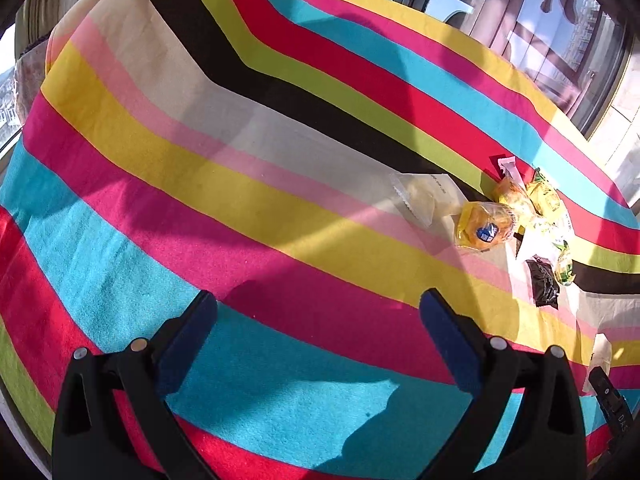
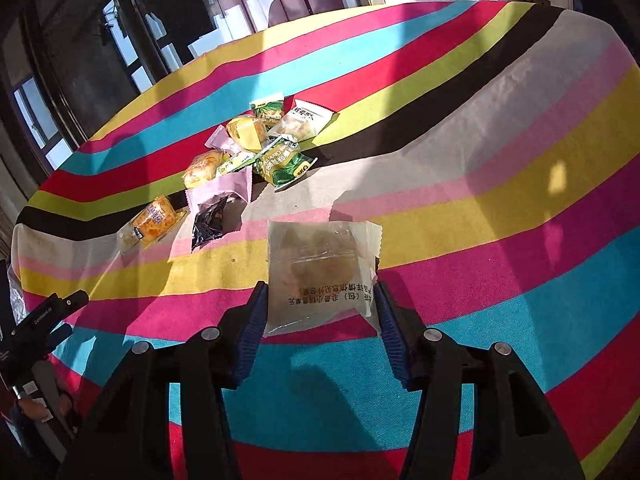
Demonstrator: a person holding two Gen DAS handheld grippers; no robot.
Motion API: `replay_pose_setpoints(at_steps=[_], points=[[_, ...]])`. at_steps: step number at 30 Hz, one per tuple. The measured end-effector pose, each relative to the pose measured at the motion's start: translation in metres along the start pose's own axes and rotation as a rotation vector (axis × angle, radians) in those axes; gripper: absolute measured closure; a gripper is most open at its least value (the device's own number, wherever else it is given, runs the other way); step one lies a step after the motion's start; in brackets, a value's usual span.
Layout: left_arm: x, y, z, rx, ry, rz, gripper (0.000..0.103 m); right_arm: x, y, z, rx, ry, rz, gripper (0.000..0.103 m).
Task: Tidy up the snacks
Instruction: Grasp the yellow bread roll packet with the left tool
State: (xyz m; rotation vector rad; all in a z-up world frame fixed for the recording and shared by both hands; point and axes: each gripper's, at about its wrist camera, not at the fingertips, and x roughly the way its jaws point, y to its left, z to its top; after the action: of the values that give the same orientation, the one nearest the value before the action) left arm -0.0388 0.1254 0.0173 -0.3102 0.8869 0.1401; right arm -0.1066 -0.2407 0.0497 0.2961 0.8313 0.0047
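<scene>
Nearest, the right gripper [image 2: 320, 312] was clamped on a clear wrapped pastry packet [image 2: 320, 268], pads pressing its two side edges, lifted just above the striped bench [image 2: 520, 200]; the left gripper [image 1: 320, 340] hung open over bare cloth, holding nothing. The packet looked light, soft and slippery (crinkly film, crushable filling), best pinched by its sealed edges. Farther off lay the snack pile [image 2: 256, 148].

1. The left claw [image 1: 318, 334] points steeply downward, its blue-padded fingers [image 1: 448, 344] spread wide with nothing between them.
2. The right claw [image 2: 320, 322] also tilts downward, its pads [image 2: 250, 330] pressing a clear packet [image 2: 322, 274] from both sides.
</scene>
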Motion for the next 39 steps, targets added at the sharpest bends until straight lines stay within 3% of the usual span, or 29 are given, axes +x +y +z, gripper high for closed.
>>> replay_pose_setpoints(at_steps=[5,8,11,14,17,18,20,26,28,29,30,32,37,38,39], points=[[0.014,-0.075,0.024,0.23,-0.002,-0.05,0.002,0.0,0.017,-0.006,-0.085,-0.012,0.013,0.05],[0.041,-0.127,0.035,0.476,0.042,-0.043,0.002,0.0,0.011,-0.006,-0.057,-0.012,0.025,0.049],[0.056,-0.153,0.038,0.604,0.037,-0.041,0.005,0.001,0.004,-0.005,-0.019,-0.012,0.039,0.049],[0.059,-0.166,0.037,0.668,0.064,-0.161,0.025,0.0,0.004,-0.006,-0.018,-0.012,0.045,0.049],[0.058,-0.177,0.024,0.756,0.075,-0.134,0.061,0.0,0.003,-0.006,-0.014,-0.012,0.053,0.049],[0.052,-0.175,0.021,0.741,0.084,-0.175,0.063,0.0,0.003,-0.006,-0.01,-0.014,0.056,0.049],[0.035,-0.167,0.011,0.7,0.085,-0.253,0.064,-0.001,0.001,-0.006,-0.003,-0.018,0.062,0.049],[-0.001,-0.139,-0.038,0.698,0.086,-0.293,0.06,-0.001,0.002,-0.007,-0.005,-0.014,0.064,0.049],[-0.009,-0.135,-0.049,0.721,0.084,-0.273,0.033,0.0,0.003,-0.007,-0.004,-0.012,0.06,0.049],[-0.012,-0.135,-0.053,0.745,0.055,-0.239,0.009,0.0,0.002,-0.006,-0.004,-0.011,0.06,0.049],[-0.013,-0.138,-0.056,0.773,0.018,-0.207,0.006,0.0,0.002,-0.006,-0.003,-0.01,0.058,0.049],[-0.008,-0.143,-0.055,0.8,0.016,-0.179,0.006,0.001,0.002,-0.006,-0.002,-0.009,0.054,0.049],[0.008,-0.157,-0.045,0.78,0.037,-0.207,0.006,0.001,0.002,-0.006,-0.004,-0.005,0.052,0.049],[0.013,-0.159,-0.045,0.771,0.053,-0.221,0.012,0.002,0.002,-0.006,-0.004,-0.005,0.053,0.049],[0.017,-0.16,-0.045,0.756,0.078,-0.238,0.027,0.002,0.002,-0.006,-0.004,-0.005,0.053,0.049]])
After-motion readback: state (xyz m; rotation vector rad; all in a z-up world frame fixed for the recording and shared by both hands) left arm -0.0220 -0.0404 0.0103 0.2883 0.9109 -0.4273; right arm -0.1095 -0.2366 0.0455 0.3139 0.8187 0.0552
